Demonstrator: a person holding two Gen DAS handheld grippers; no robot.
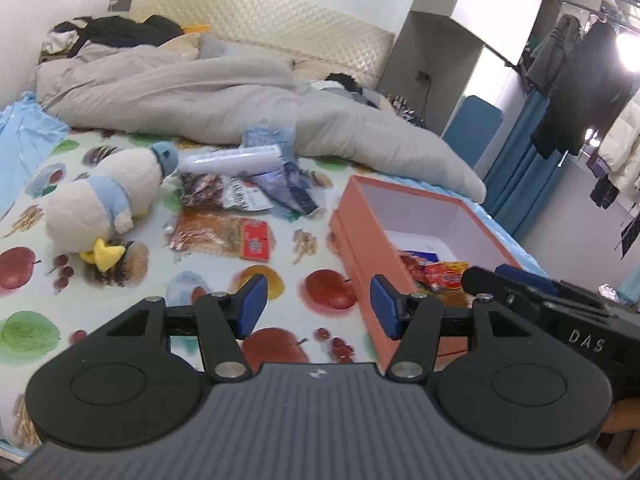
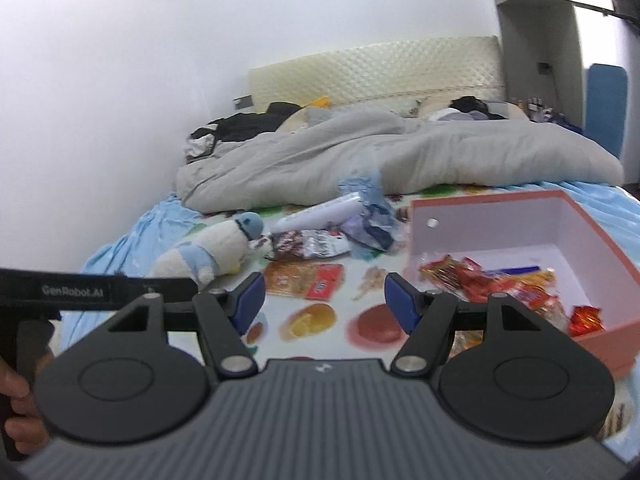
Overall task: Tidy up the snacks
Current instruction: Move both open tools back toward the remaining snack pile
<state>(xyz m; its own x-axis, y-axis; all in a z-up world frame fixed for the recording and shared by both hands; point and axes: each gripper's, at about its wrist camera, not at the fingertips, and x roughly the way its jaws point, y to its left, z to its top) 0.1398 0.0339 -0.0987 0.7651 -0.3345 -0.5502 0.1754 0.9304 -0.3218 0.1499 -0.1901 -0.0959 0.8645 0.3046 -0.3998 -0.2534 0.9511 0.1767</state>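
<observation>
both grippers are hovering over a bed covered with a fruit-print sheet [image 1: 224,280], each with its jaws standing apart and nothing between the blue pads. the left gripper [image 1: 318,307] is sitting above the sheet with its right pad at the near left wall of the pink box [image 1: 360,240]. the right gripper [image 2: 324,301] is hanging over the sheet just left of the same box [image 2: 600,336], and part of the other gripper's black body and the hand holding it are showing at the left edge of that view.

the box is lying open on the right side of the bed, and red and orange snack packets [image 2: 492,280] are sitting on its white floor, toward the near side. more snacks are lying loose on the sheet, left of the box: an orange packet with a red label [image 1: 224,236] nearest, a dark packet [image 1: 224,194] beyond it, a white tube [image 1: 232,160] farther still, and crumpled blue wrappers [image 1: 288,184] beside them. a white and blue plush toy [image 1: 104,196] is lying at the left of the pile. a rumpled grey duvet [image 1: 200,92] is spreading across the far part of the bed.
</observation>
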